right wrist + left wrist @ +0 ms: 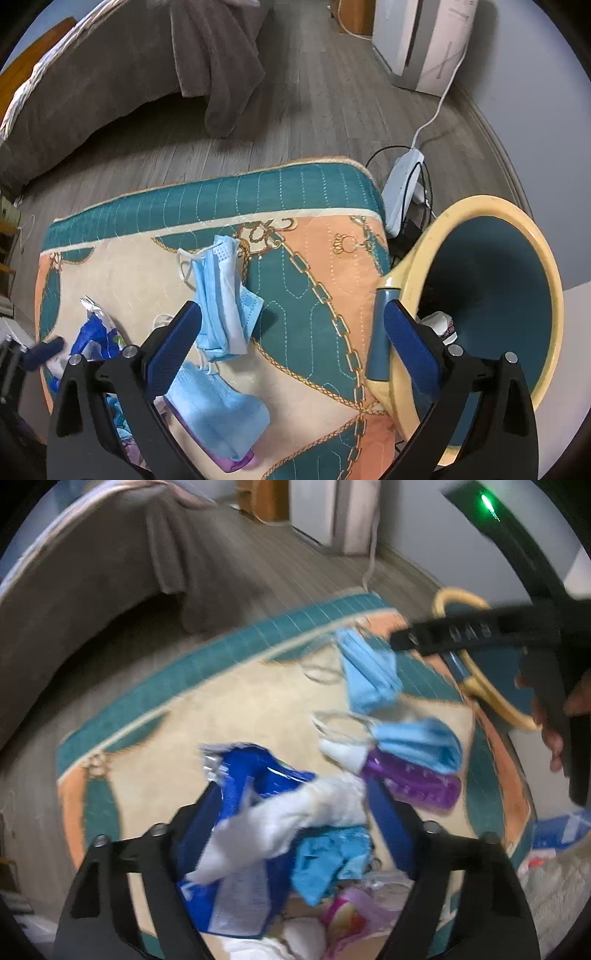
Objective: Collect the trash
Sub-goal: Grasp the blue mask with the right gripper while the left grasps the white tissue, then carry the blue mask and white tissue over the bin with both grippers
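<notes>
Trash lies on a patterned mat (pixel 314 266). In the left wrist view my left gripper (pixel 299 794) is open around a white crumpled tissue (pixel 295 823), with a blue foil wrapper (pixel 251 775) at its left finger and a blue crumpled mask (pixel 328 864) below. Beyond lie a purple bottle (pixel 417 779) and two blue face masks (pixel 369 672) (pixel 421 742). My right gripper (pixel 291 332) is open and empty above the mat, between a face mask (pixel 225 295) and the yellow-rimmed teal bin (pixel 491 288). A second mask (pixel 218 410) covers the purple bottle (pixel 236 463).
A bed with a grey blanket (pixel 129 74) stands at the back left. A white power strip with cables (pixel 402 184) lies on the wood floor beside the bin. A white appliance (pixel 424 40) stands at the back right. A pink wrapper (pixel 351 915) lies near the left gripper.
</notes>
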